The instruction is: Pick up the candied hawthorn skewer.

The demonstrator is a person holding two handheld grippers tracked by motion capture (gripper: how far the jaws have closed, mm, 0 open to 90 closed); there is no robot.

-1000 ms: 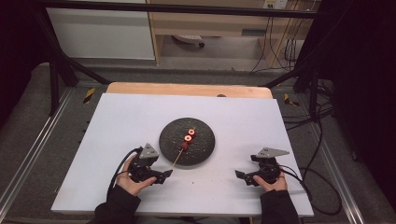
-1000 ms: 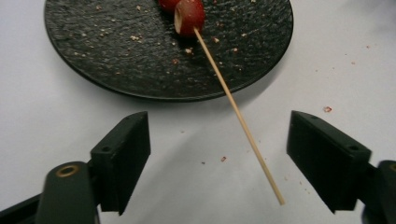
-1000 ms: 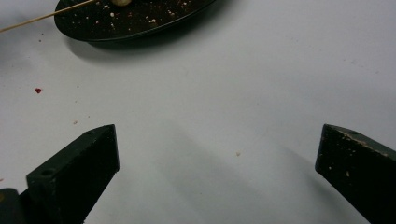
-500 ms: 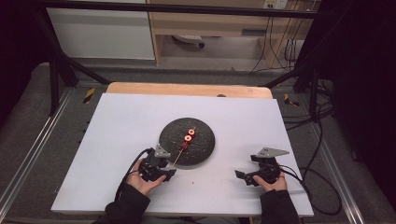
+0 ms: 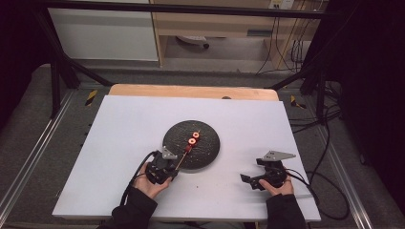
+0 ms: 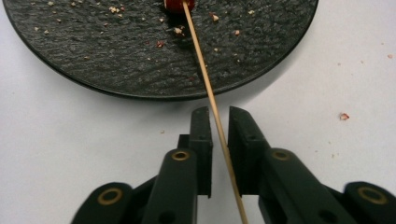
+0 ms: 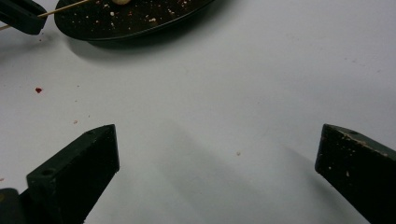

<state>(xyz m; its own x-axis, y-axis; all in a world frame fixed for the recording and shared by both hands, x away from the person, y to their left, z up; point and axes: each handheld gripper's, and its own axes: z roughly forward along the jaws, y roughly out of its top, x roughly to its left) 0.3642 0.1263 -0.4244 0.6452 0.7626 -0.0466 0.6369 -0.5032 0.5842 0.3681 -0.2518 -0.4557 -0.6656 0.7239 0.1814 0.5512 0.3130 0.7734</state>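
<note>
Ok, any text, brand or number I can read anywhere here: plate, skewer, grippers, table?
None readable.
Black plate: no markings, just crumbs.
Wooden skewer: plain.
Left gripper and right gripper: no print visible on jaws or bodies.
White table: bare of labels.
Yellow-black tags beside the table: stripes, no words legible.

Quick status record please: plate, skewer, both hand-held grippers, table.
plate: black round plate on the white table, crumbs on it
skewer: thin wooden skewer, red piece on it over the plate, free end off the near rim
left hand-held gripper: jaws have just been closing, skewer between them, small gap visible, grip not sure
right hand-held gripper: jaws wide open, nothing between, over bare table right of plate
table: scattered crumbs
</note>
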